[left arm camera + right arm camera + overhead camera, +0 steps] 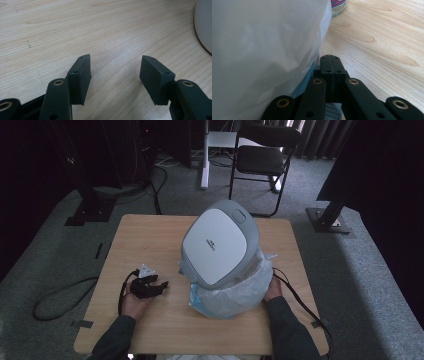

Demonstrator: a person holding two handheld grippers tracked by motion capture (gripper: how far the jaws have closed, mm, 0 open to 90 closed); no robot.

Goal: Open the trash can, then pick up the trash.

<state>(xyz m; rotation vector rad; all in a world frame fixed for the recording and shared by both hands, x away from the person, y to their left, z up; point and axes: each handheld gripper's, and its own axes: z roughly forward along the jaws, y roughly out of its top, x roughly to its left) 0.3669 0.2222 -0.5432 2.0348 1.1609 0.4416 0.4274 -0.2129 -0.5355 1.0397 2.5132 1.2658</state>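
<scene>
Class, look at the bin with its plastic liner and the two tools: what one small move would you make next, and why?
Probably bring the left tool across to the plastic liner. Its jaws stand open over bare table, apart from the bin. The right tool is shut beside the liner, and whether it pinches any plastic cannot be told, so a second grip on the rim looks useful.

bin (220,245) in bag (235,295) on table (150,235)

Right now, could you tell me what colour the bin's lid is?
White with a grey rim, the lid shows best in the high view.
</scene>
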